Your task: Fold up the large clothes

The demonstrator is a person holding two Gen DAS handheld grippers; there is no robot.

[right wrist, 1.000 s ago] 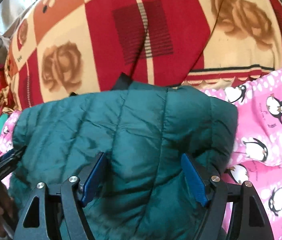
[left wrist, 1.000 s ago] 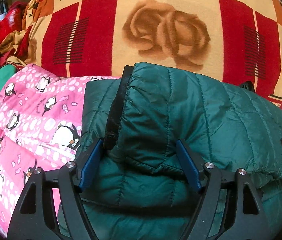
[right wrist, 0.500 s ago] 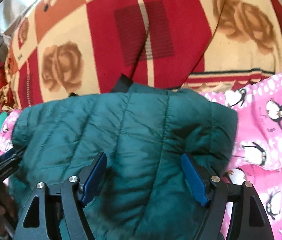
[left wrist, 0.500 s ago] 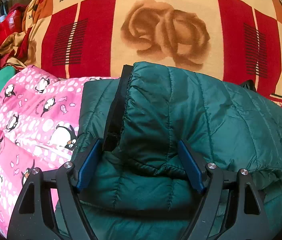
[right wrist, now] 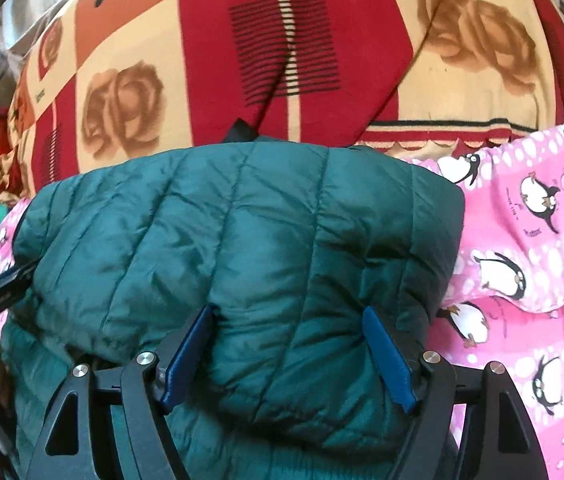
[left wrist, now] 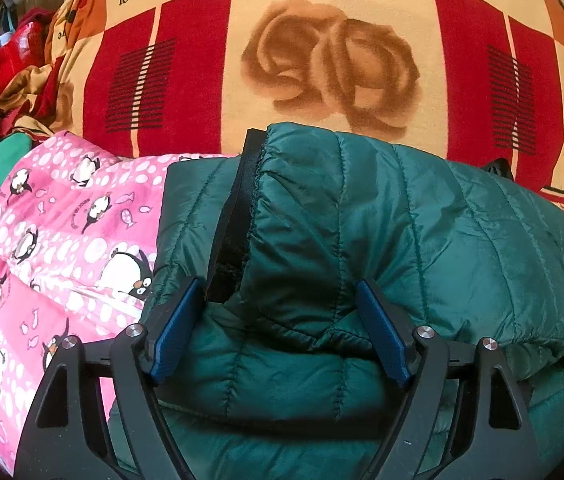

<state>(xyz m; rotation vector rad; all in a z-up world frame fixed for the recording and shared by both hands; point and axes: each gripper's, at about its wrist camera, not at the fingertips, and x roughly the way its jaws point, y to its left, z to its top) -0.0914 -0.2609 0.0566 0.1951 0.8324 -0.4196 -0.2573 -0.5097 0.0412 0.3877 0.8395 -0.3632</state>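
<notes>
- Folded green puffer jacket point(left wrist: 382, 240) lies on the pink penguin blanket point(left wrist: 61, 240).
- Left gripper point(left wrist: 282, 332) spread wide, jacket's near edge bulging between its fingers point(left wrist: 171, 340).
- Right gripper point(right wrist: 288, 356) likewise released, straddling the jacket's fold.

Between left jaws: the folded green puffer jacket point(left wrist: 362, 240) bulges into the whole gap of the left gripper point(left wrist: 277, 320); no free room there.
Between right jaws: the same jacket point(right wrist: 249, 240) packs the gap of the right gripper point(right wrist: 288, 344).
Left of left jaws: bare pink penguin blanket point(left wrist: 61, 240), low and open.
Right of right jaws: the pink blanket point(right wrist: 530, 272), rumpled but passable.
Ahead of both: the red rose-print blanket point(left wrist: 322, 60) rises behind the jacket like a wall.
</notes>
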